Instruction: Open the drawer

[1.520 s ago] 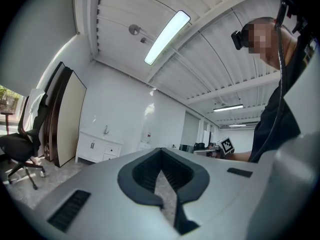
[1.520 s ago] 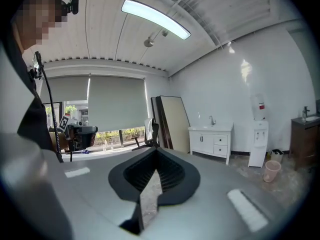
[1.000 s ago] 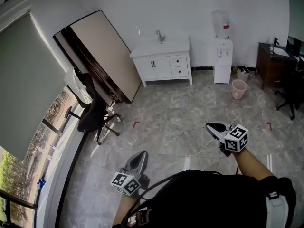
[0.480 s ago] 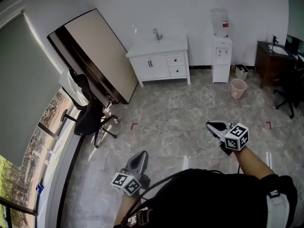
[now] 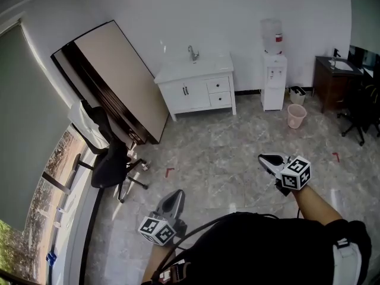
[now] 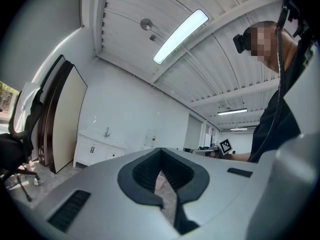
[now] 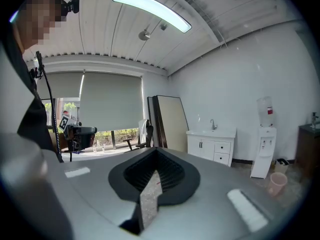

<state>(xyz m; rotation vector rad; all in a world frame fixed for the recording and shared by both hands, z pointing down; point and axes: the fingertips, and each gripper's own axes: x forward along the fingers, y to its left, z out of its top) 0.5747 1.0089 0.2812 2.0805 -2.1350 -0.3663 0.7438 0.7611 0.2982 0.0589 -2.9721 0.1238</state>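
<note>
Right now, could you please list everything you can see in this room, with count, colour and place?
sink cabinet: one, white, far wall
drawers: two, white, shut, cabinet's right side
water dispenser: one, white, right of the cabinet
bin: one, pink, floor beside the dispenser
panel: one, beige with dark edge, left of the cabinet
office chairs: two, black, one by the window, one far right
desk: one, dark brown, far right
left tool, right tool: grey, both shut, empty

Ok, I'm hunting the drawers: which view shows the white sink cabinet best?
The head view: the white sink cabinet shows whole, both drawer fronts plain. The right gripper view shows it smaller; the left gripper view, tiny and oblique.
</note>
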